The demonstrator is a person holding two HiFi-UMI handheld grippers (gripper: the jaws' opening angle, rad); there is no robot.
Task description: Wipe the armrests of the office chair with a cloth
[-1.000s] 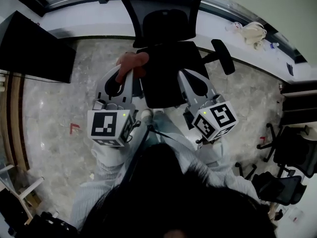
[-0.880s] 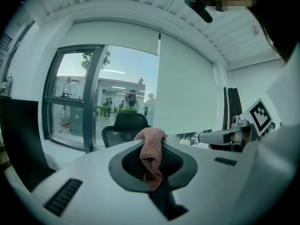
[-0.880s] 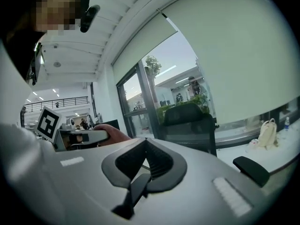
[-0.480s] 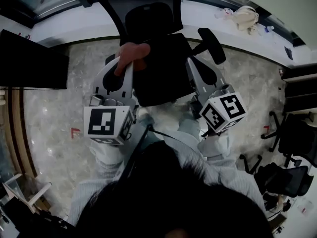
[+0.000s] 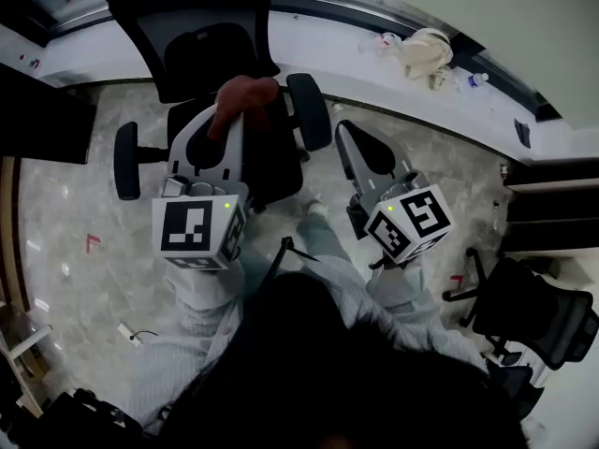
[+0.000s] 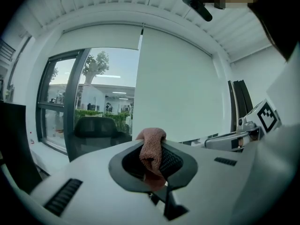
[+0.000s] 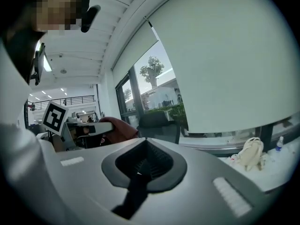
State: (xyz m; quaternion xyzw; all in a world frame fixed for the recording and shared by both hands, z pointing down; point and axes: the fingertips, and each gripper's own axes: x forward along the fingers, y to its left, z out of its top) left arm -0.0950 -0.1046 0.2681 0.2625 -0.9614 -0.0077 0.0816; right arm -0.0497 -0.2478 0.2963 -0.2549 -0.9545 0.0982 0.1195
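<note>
While the chair (image 5: pixel 273 162) stands in front of the person, its outer armrest (image 5: pixel 125 162) sits furthest left in the head view. It is well apart from the cloth, and its long axis runs up and down the picture.

Next comes the left gripper (image 5: pixel 240 112), its jaws clamped on the cloth (image 5: pixel 245 94). The left gripper view shows a reddish-brown terry wad pinched at the tips, part bunched over the top and a tail hanging back into the jaw hollow. This gripper points up the picture over the chair's middle and seems to hover clear of it.

Just right of the cloth lies the near armrest (image 5: pixel 310 110), a dark pad whose long axis also runs roughly up and down, leaning a little. It sits between the two grippers, closer to the one carrying the cloth.

Further right, the right gripper (image 5: pixel 344 134) has its jaws together with nothing between them. On the ledge at far right rests a pale bag (image 5: pixel 423 50).

By my reading the cloth is not yet on either pad. The next move is probably a short shift right and down by the left gripper onto the near armrest, then strokes along its length. How far it must drop cannot be read.
</note>
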